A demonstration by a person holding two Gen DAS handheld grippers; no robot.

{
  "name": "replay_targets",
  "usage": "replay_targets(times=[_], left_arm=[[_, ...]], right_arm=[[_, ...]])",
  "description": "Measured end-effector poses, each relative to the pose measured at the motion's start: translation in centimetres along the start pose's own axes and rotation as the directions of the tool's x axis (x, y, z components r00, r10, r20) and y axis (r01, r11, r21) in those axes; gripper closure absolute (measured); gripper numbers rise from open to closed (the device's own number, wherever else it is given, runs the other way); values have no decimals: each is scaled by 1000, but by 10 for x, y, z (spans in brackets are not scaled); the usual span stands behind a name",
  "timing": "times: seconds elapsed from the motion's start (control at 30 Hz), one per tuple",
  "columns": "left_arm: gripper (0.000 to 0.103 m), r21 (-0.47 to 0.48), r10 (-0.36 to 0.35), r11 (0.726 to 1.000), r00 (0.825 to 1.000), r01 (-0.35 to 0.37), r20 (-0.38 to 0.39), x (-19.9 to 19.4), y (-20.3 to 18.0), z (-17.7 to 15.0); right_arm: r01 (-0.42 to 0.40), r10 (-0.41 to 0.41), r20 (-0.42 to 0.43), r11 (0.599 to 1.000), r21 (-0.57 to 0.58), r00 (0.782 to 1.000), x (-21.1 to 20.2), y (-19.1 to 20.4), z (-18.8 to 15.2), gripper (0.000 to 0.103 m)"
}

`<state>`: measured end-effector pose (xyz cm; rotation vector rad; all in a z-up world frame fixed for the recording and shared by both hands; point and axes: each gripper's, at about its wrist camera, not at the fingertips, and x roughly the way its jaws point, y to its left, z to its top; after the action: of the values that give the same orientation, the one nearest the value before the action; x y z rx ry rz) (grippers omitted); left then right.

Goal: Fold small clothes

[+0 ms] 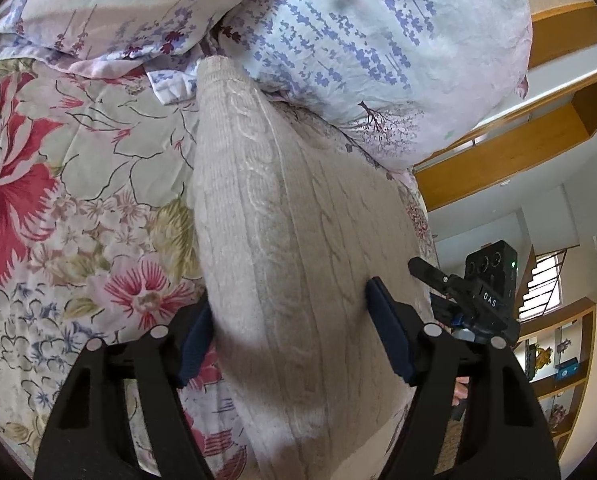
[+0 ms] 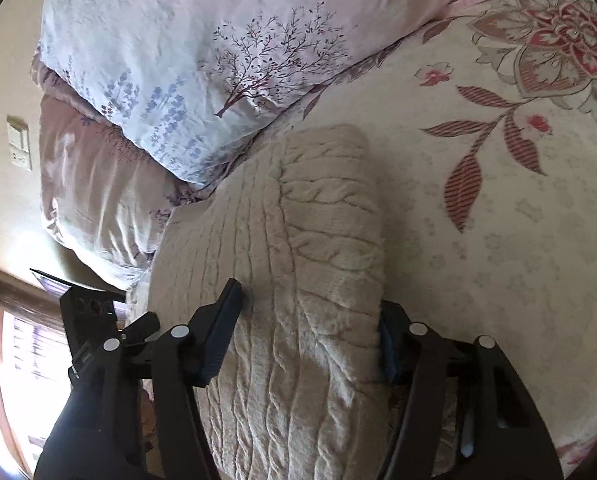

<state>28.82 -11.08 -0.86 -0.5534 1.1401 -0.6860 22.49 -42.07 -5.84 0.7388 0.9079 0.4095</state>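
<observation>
Item under handling: one cream cable-knit sweater (image 1: 282,216), folded into a long bundle and lying on a bed with a floral bedspread (image 1: 78,184).

Left gripper (image 1: 288,320): jaws spread, one blue pad (image 1: 386,328) on each side of the sweater. The pads sit at the fabric; a firm pinch cannot be confirmed from the left wrist view.

Right gripper (image 2: 310,332): jaws spread, straddling the near end of the sweater (image 2: 298,248). Its left pad (image 2: 222,332) stands on top of the knit; the right pad is mostly hidden behind the sweater's edge.

Beyond both grippers, a pillow (image 1: 378,52) printed with lavender sprigs and a small tree touches the far end of the sweater.

Legible writing: "DAS" on the black body of the right gripper, seen to the right of the left gripper.
</observation>
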Motion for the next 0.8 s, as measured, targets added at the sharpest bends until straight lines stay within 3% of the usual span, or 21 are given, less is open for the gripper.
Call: replay_targets(times=[0.17, 0.27, 0.37, 0.5, 0.7, 0.8], left_arm=[[47, -16, -9, 1000, 1000, 10, 12, -3, 1, -3], [61, -15, -24, 1000, 999, 24, 29, -11, 1, -6], [66, 4, -51, 999, 998, 51, 40, -23, -1, -7], [67, 35, -91, 995, 995, 89, 43, -48, -8, -11], [67, 65, -80, 995, 994, 75, 69, -113, 2, -21], [67, 58, -60, 997, 992, 54, 111, -152, 19, -29]], right_arm=[[-78, 78, 7, 996, 32, 997, 3, -7, -4, 71], [-85, 83, 36, 996, 32, 996, -2, -2, -7, 74], [-128, 126, 68, 991, 30, 990, -8, 8, -13, 75], [-151, 151, 72, 988, -15, 986, -12, 36, -28, 77], [-187, 190, 41, 979, -83, 981, 6, 80, -53, 77], [-184, 191, 28, 968, -172, 981, 24, 113, -65, 78]])
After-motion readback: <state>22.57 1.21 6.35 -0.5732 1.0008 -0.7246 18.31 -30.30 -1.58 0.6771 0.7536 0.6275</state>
